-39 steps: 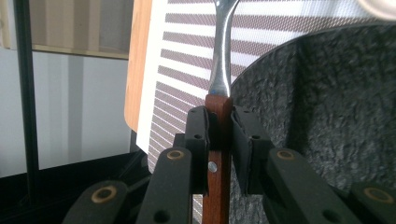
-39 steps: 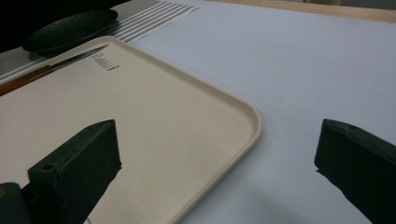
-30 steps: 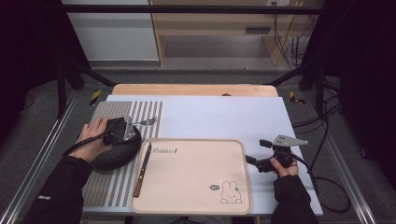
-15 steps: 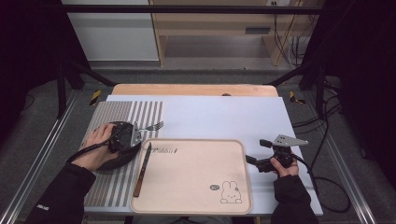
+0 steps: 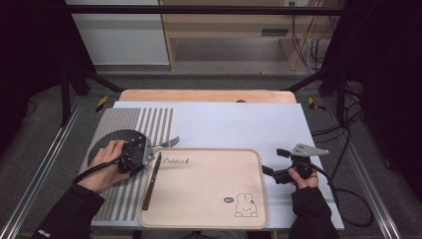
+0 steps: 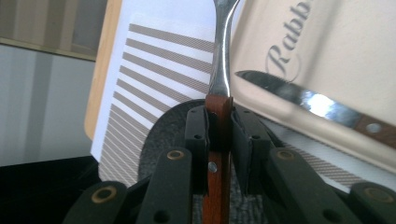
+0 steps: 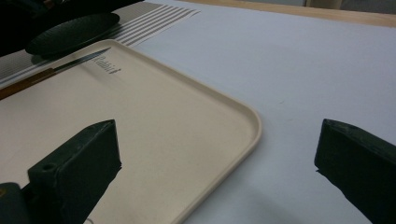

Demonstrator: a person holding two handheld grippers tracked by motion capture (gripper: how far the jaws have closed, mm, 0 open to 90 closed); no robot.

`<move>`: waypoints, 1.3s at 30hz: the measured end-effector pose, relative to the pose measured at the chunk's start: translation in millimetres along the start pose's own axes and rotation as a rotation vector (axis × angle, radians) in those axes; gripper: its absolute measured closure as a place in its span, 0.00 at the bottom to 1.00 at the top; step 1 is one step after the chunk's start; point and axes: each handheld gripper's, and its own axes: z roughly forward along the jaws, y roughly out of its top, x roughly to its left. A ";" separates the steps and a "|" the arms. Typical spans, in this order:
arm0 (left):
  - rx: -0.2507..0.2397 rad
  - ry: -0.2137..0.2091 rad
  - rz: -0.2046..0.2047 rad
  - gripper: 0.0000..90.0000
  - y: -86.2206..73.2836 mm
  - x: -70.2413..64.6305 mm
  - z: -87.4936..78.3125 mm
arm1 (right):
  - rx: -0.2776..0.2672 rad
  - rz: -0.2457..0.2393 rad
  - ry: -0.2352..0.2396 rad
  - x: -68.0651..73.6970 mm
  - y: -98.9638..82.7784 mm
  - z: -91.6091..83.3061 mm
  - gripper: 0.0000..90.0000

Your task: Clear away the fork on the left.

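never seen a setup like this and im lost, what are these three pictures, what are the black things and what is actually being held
A person sits at a table and works with a hand-held two-jaw gripper in each hand; there is no robot arm. The high view looks down from above, with the forearms coming in from the bottom. The other two pictures come from small cameras riding on the grippers, looking out between their black jaws.

On the table lie a white mat with a striped patch, a dark round plate, and a beige tray with a rabbit drawing. A knife with a wooden handle rests along the tray's left edge.

The left gripper is shut on the wooden handle of a fork, whose tines point toward the tray. The right gripper holds nothing; its jaws stand wide open at the tray's right corner.
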 end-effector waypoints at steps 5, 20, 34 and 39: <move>-0.004 -0.005 -0.039 0.86 1.3 -5.4 -5.7 | 0.003 0.000 -0.001 0.0 -0.2 0.4 0.00; 0.006 -0.041 -0.091 0.86 12.7 -26.0 -17.7 | 0.005 -0.003 -0.003 0.1 -0.5 0.9 0.00; -0.003 -0.089 -0.126 0.86 33.8 -48.0 -25.4 | 0.004 -0.004 -0.003 0.5 -0.5 0.4 0.00; -0.010 -0.113 -0.126 0.86 41.8 -57.2 -23.9 | 0.005 -0.004 -0.003 0.7 -0.5 0.5 0.00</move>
